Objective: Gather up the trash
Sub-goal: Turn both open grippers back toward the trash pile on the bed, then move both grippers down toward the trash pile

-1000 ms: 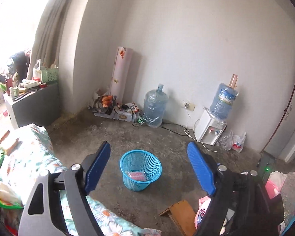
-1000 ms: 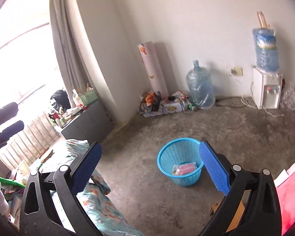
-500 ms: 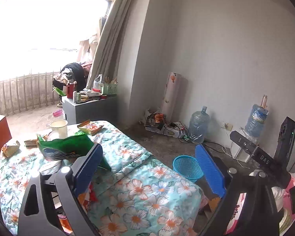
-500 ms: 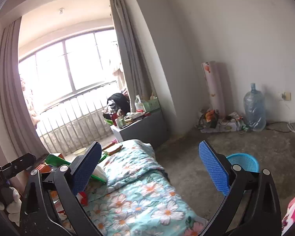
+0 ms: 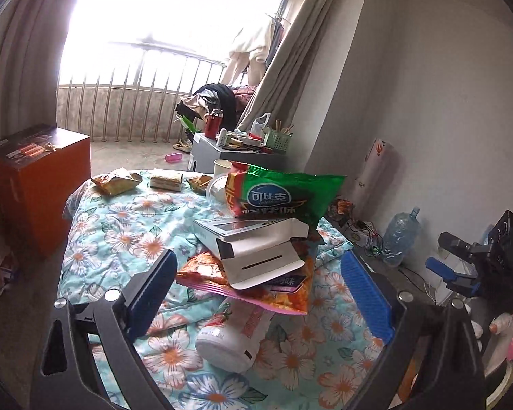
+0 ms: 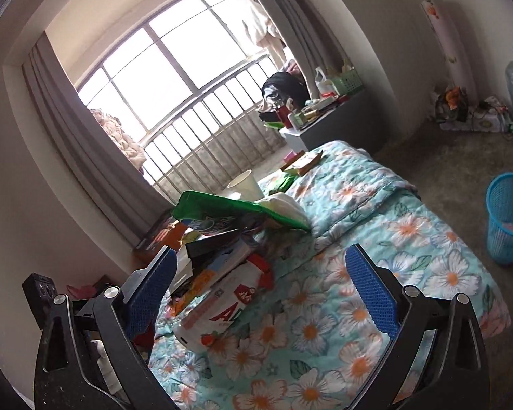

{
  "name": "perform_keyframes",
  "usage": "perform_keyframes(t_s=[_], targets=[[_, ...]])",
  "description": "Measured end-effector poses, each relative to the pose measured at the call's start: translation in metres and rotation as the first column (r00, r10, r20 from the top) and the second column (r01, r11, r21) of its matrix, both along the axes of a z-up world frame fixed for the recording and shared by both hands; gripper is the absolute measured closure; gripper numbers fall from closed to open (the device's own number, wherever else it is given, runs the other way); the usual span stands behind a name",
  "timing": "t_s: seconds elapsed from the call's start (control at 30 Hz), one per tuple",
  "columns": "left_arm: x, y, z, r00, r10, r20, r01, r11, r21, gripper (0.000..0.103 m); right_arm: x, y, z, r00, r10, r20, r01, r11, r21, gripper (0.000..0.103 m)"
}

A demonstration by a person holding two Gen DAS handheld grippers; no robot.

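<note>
Left gripper (image 5: 260, 294): jaws wide, nothing between the pads, aimed down at the heap on the bed (image 5: 126, 239).
Right gripper (image 6: 261, 294): jaws wide too, empty, facing the same heap from the other side.
Trash: a leaning stack just ahead of both sets of jaws. Green bag (image 5: 284, 198) on top, white box (image 5: 256, 239) under it, orange bag (image 5: 256, 287) below that, white bottle (image 5: 232, 338) lying lowest, nearest the left jaws.
More trash: small wrappers (image 5: 118, 181) and a cup (image 5: 222, 167) well beyond the stack, far end of the bed.
Bin (image 6: 508, 218): on the floor, far off to the right of the right jaws.
Risk, stack: pull a lower piece and the top bag and box likely slide off onto the bed or floor.
Risk, bags: crinkly film, a shallow pinch may slip.
Risk, bottle: round, on soft quilt, likely to roll if nudged.
Risk, clash: both grippers converge on one heap and could bump.
</note>
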State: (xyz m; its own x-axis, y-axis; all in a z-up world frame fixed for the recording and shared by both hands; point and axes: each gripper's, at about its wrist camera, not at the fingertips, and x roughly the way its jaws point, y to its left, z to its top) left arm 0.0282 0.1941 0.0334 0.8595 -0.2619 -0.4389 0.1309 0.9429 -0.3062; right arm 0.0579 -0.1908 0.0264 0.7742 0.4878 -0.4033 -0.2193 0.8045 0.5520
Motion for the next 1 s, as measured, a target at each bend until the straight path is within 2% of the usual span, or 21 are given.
perform_keyframes(t_s=[0.17,0.3,0.67,1.0], targets=[[0.002,0.006,-0.020,0.999,-0.001,-0.042,0.000,1.000,-0.029,0.009,0.010,0.020,-0.011,0.993,0.073,-0.092,-0.071,0.997,0.023,0.014],[0.009,0.014,-0.024,0.999,-0.011,-0.051,0.007,0.997,-0.081,0.009,0.020,0.033,-0.018,0.981,0.125,-0.149,-0.115,0.991,0.071,0.020],[0.022,0.023,-0.016,1.000,0.001,-0.018,-0.004,0.987,-0.162,0.009,0.039,0.051,-0.009,0.970,0.169,-0.172,-0.163,0.985,0.050,0.021],[0.029,0.028,-0.015,0.999,0.029,-0.044,-0.036,0.986,-0.163,0.009,0.059,0.053,-0.001,0.972,0.175,-0.157,-0.175,0.984,0.011,0.021]])
